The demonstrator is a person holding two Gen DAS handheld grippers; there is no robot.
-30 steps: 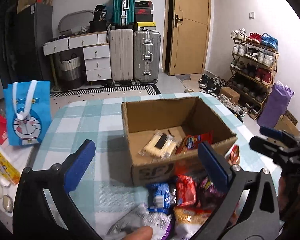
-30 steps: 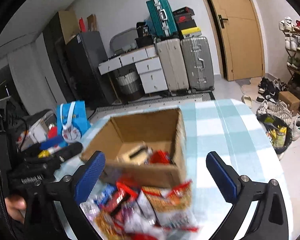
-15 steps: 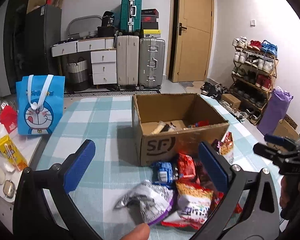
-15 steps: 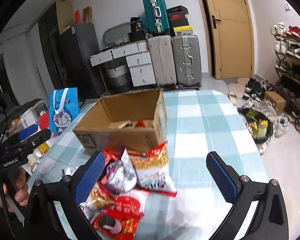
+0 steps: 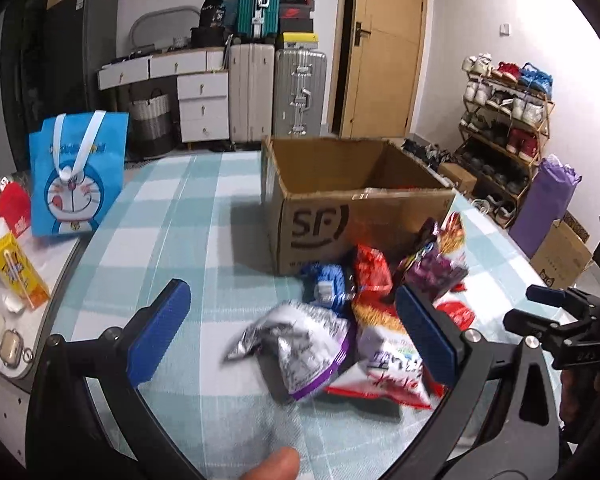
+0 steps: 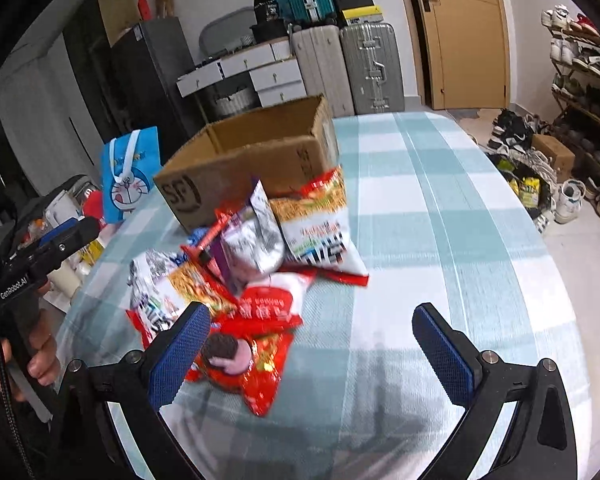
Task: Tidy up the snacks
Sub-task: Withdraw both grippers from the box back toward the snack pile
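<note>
An open cardboard box [image 5: 320, 224] [image 6: 236, 168] stands on the checked tablecloth [image 5: 172, 216] [image 6: 440, 220]. A heap of snack packets lies in front of it: a silver and purple bag [image 5: 300, 344] [image 6: 256, 240], a red packet [image 5: 370, 270], a blue one [image 5: 326, 286], an orange noodle bag [image 6: 320, 224] and a red cookie packet [image 6: 256, 364]. My left gripper [image 5: 296, 328] hangs open just above the silver bag, holding nothing. My right gripper [image 6: 312, 352] is open over the cloth, its left finger beside the cookie packet. What lies inside the box is hidden.
A blue cartoon bag [image 5: 78, 176] [image 6: 130, 176] stands at the table's left, with a yellow carton [image 5: 18, 276] and small items beside it. Behind are suitcases [image 5: 276, 92], drawers and a door. A shoe rack [image 5: 504, 120] fills the right wall.
Both grippers have pulled back from over the box and come lower toward the table. The snack heap has grown larger in both views; the box's inside has dropped out of sight.
</note>
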